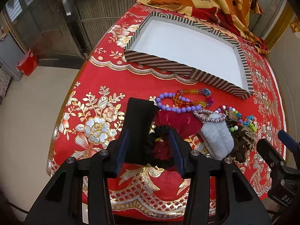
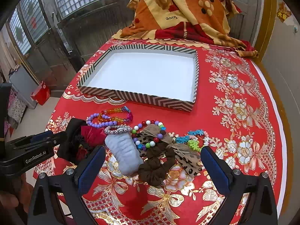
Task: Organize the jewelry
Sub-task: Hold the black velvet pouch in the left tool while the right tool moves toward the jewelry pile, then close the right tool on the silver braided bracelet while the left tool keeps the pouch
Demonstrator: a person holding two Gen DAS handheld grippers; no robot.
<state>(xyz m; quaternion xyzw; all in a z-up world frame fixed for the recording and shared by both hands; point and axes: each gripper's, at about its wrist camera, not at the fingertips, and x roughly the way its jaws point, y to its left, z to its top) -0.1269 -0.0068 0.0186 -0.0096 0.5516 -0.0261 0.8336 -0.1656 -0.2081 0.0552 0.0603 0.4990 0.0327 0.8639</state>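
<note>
1. Tabletop: red cloth with gold and white flowers.
2. Striped tray, white inside, at the far middle; nothing in it.
3. Jewelry pile on the cloth nearer than the tray: purple bead bracelet overlapping an amber bead bracelet; multicolour bead bracelet; turquoise bead piece; white scrunchie; brown scrunchie.
4. Left tongs: spread, straddling a black headband and a black scrunchie at the pile's left end; pads not pressing.
5. Right tongs: spread wide around the white and brown scrunchies.
6. Orange blanket at the far edge.
</note>
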